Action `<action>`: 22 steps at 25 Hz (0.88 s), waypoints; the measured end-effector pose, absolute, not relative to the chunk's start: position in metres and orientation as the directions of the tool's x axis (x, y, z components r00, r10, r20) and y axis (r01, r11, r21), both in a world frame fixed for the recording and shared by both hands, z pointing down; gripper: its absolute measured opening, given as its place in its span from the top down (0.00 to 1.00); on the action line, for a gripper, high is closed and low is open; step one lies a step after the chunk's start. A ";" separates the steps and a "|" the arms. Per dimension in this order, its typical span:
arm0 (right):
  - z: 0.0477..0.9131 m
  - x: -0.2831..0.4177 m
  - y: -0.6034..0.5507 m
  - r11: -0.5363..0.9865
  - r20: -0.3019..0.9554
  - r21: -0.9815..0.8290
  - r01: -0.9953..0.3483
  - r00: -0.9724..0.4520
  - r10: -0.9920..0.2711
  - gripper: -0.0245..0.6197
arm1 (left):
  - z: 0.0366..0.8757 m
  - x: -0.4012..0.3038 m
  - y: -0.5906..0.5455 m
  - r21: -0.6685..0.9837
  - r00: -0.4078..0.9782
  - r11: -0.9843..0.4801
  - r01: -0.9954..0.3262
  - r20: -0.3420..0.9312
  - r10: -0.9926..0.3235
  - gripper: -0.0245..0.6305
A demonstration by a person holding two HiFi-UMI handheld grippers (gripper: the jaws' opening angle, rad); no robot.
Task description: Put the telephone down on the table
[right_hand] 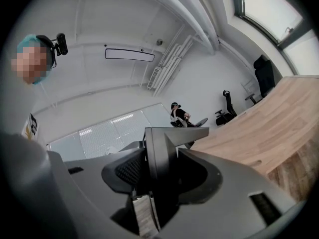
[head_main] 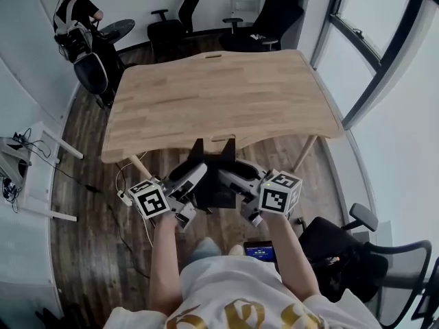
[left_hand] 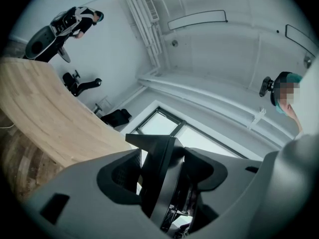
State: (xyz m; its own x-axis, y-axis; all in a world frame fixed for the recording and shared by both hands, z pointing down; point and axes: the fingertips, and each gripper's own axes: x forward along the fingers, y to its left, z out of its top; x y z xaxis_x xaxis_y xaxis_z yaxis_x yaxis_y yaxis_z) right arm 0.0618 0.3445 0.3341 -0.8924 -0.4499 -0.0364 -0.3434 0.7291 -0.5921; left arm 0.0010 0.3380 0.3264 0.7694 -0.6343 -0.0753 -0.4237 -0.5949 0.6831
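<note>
**Phone held in mid-air, short of the surface**

The black phone point(head_main: 215, 162) hung at the lower middle of the head view, just below the near edge of the surface point(head_main: 219, 91) and over the wooden floor point(head_main: 89, 252). It did not rest on the wood. Two pointed corners of it stuck up toward the edge.

The left gripper point(head_main: 197, 177) clamped it from the left and the right gripper point(head_main: 232, 175) from the right. In each gripper view the dark body of the phone filled the gap, with the jaws standing wide and the pads pressed on its sides. Both grippers pointed level, toward each other. Their marker cubes sat at the outer ends, the left cube point(head_main: 149, 199) and the right cube point(head_main: 280, 192), above the person's forearms.

The top of the surface was bare light wood. Beyond it, along the upper edge of the frame, stood black office chairs point(head_main: 271, 19), and another person point(head_main: 77, 16) was at the upper left. A window point(head_main: 374, 26) ran down the upper right. A small white table point(head_main: 38, 177) stood at the left edge.
</note>
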 end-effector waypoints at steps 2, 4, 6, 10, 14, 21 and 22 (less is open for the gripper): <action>0.334 0.060 0.345 0.732 -0.042 -0.593 -0.335 -0.895 -0.444 0.65 | 0.327 -0.001 0.340 0.686 0.759 -0.584 -0.434 -0.071 -0.647 0.59; 0.335 0.058 0.343 0.736 -0.046 -0.591 -0.330 -0.897 -0.440 0.65 | 0.328 -0.004 0.339 0.690 0.748 -0.573 -0.441 -0.070 -0.660 0.59; 0.336 0.058 0.339 0.739 -0.052 -0.591 -0.322 -0.900 -0.433 0.65 | 0.328 -0.003 0.335 0.687 0.742 -0.572 -0.448 -0.071 -0.666 0.59; 0.342 0.051 0.326 0.740 -0.050 -0.593 -0.318 -0.902 -0.428 0.65 | 0.334 -0.010 0.322 0.679 0.741 -0.576 -0.455 -0.071 -0.668 0.59; 0.356 0.043 0.297 0.735 -0.034 -0.603 -0.310 -0.911 -0.411 0.65 | 0.349 -0.018 0.293 0.686 0.742 -0.572 -0.449 -0.071 -0.667 0.59; 0.373 0.033 0.202 0.713 -0.007 -0.618 -0.330 -0.905 -0.424 0.65 | 0.367 -0.028 0.195 0.702 0.766 -0.578 -0.417 -0.071 -0.639 0.59; 0.375 0.031 0.185 0.711 -0.005 -0.620 -0.333 -0.904 -0.428 0.65 | 0.369 -0.030 0.178 0.698 0.773 -0.585 -0.413 -0.071 -0.631 0.59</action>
State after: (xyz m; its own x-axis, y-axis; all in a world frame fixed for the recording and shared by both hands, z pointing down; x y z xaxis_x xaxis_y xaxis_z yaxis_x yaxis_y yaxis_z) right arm 0.0313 0.1851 0.3755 -0.9037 -0.4280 -0.0054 -0.3328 0.7106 -0.6199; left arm -0.0297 0.1781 0.3693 0.7726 -0.6309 -0.0709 -0.4134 -0.5848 0.6980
